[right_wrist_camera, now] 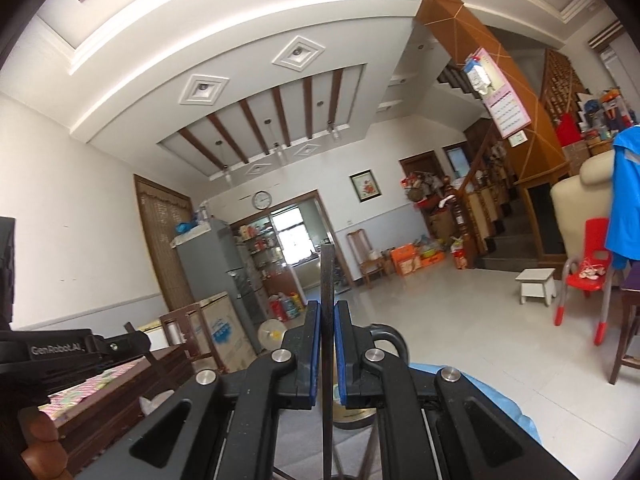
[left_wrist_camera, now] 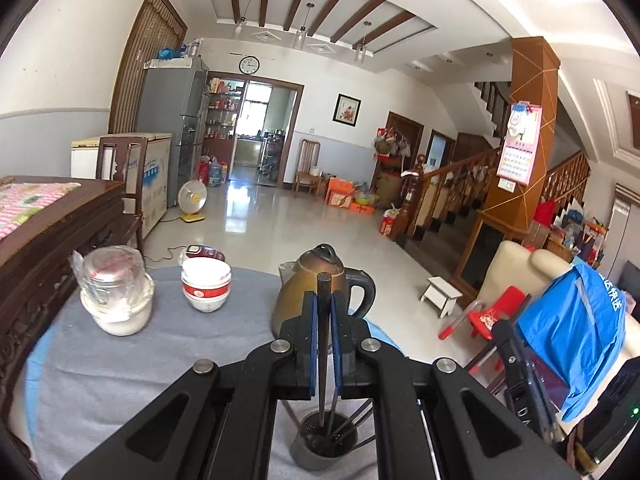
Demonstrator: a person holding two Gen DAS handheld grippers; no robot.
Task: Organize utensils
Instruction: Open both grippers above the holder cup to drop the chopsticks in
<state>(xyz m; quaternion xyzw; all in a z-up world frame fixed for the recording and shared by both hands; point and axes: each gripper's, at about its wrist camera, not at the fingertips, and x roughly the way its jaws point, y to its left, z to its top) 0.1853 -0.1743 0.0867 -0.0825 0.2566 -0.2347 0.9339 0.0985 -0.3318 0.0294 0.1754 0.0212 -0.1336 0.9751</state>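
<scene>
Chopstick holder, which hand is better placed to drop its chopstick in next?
Left. Its chopstick hangs right above the grey holder. The right gripper points out at the room, holder out of view.

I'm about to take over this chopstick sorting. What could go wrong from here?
1. The left gripper pinches one chopstick above the holder; its low tip may snag those already inside.
2. The kettle stands just ahead; a swing might hit it.
3. The right gripper holds its chopstick thinly; it may slip.

Your desk (left_wrist_camera: 100,380) carries a grey cloth (left_wrist_camera: 168,360) with bowls (left_wrist_camera: 206,286), jar (left_wrist_camera: 116,300), kettle (left_wrist_camera: 320,292), and utensil cup (left_wrist_camera: 320,446).
</scene>
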